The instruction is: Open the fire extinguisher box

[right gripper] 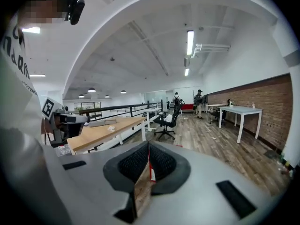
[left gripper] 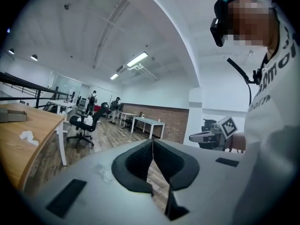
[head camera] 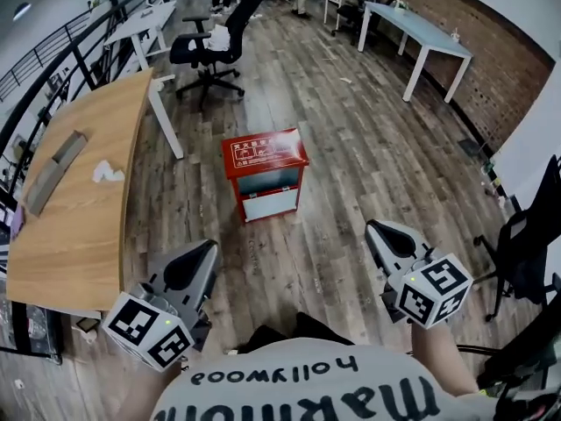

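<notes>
— Red box stands on the wood floor, front panel facing back toward the tools, long side running left to right.
— And the tools?
— Left gripper and right gripper are both pressed together, empty. The box lies well ahead between them, likely nearer the left.
</notes>
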